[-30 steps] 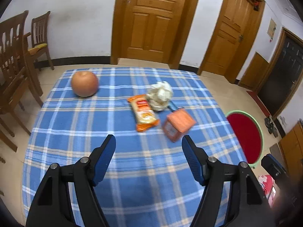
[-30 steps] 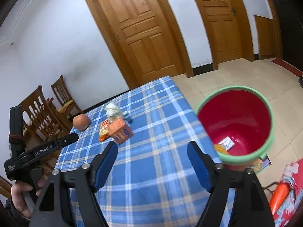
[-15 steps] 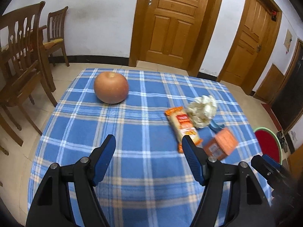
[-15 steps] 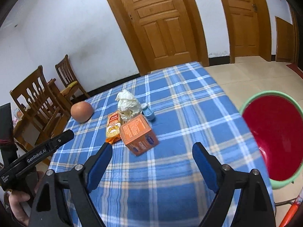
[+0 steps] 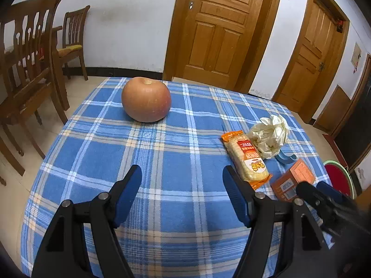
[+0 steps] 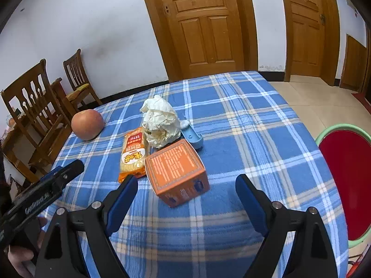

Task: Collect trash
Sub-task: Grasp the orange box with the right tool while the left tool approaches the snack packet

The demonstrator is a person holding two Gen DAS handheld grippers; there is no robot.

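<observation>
On the blue plaid tablecloth lie an orange carton, an orange snack packet, a crumpled white paper wad and a small blue plastic piece. My right gripper is open and empty, its jaws either side of the carton's near end, just short of it. My left gripper is open and empty over bare cloth, left of the packet, the wad and the carton. An apple sits at the far left.
A red bin with a green rim stands on the floor by the table's right side. Wooden chairs stand to the left. Two wooden doors are behind the table.
Both grippers have moved in toward the table. The right one swung left from the bin to the carton, which now lies between its jaws. The left one turned left, bringing the apple closer.
</observation>
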